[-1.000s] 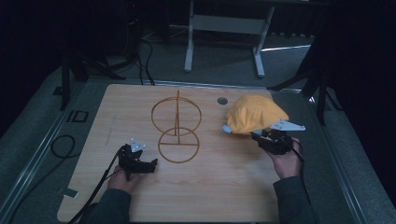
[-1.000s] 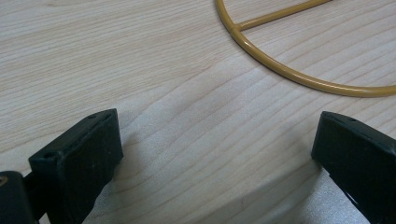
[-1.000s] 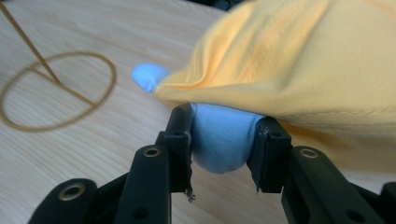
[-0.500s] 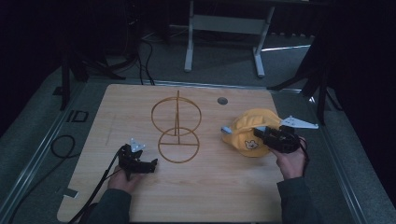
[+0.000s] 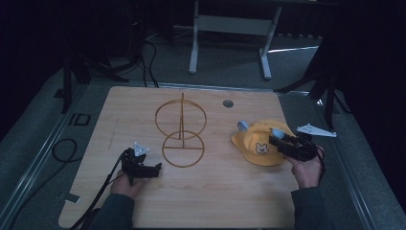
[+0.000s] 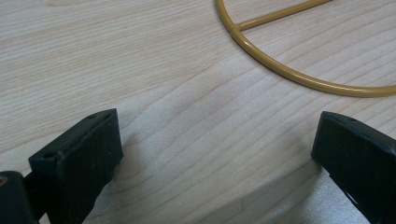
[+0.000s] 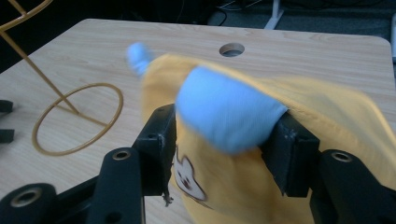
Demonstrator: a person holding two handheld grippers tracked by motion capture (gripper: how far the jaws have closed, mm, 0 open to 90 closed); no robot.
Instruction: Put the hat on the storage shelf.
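Grippers low over the bench, yellow hat at the right one.
Left gripper [image 5: 154, 168] sits released, jaws spread wide over bare wood just short of the gold wire stand [image 5: 181, 129]. Right gripper [image 7: 223, 135] has just been opening its jaws, the hat's blue ear [image 7: 227, 113] between them. The yellow hat [image 5: 261, 146] lies on the bench [image 5: 215, 201], right of the stand.

Yellow hat [image 7: 299, 140] with pale blue ears [image 7: 224, 114] (one between the black right jaws), a white bear print below; gold wire stand [image 5: 182, 132]; light wood table [image 5: 215, 201].
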